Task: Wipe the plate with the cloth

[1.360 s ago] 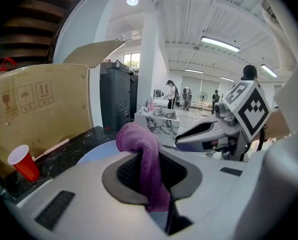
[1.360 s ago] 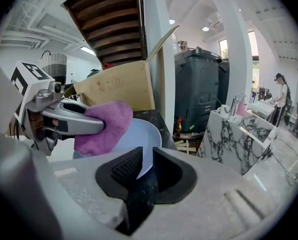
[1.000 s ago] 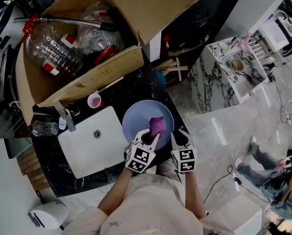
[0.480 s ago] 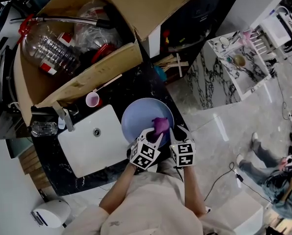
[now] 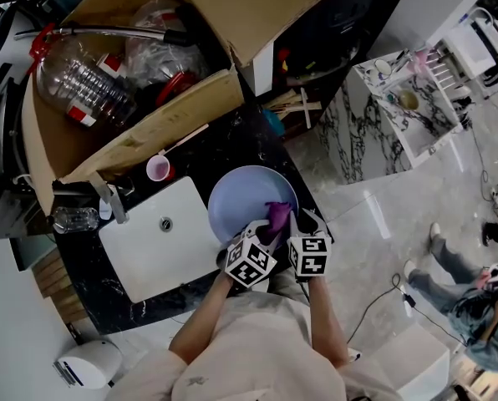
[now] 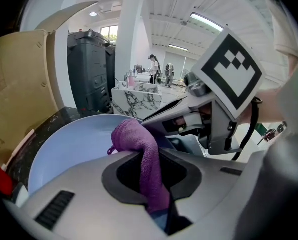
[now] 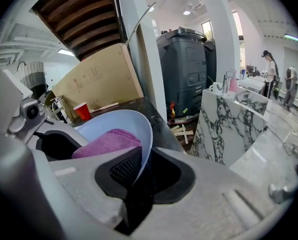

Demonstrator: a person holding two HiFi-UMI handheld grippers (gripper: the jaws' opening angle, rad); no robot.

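Left tool (image 6: pixel 156 186) clamped on purple cloth (image 6: pixel 139 141); cloth's bunched end rests on pale blue plate (image 6: pixel 69 146)

Clutter around my black marbled counter (image 5: pixel 251 144).
A big open brown cardboard box (image 5: pixel 174 124) stands at the far side of the counter, with a clear ribbed plastic bottle (image 5: pixel 86 86) lying inside it. Just in front of the box sits a small pink plastic cup (image 5: pixel 158 170), near a chrome tap (image 5: pixel 107 199) at the white rectangular sink (image 5: pixel 161 249). Off to my right stands a white veined marble-look unit (image 5: pixel 374 132), with a tall dark grey plastic bin (image 7: pixel 184 69) near it.
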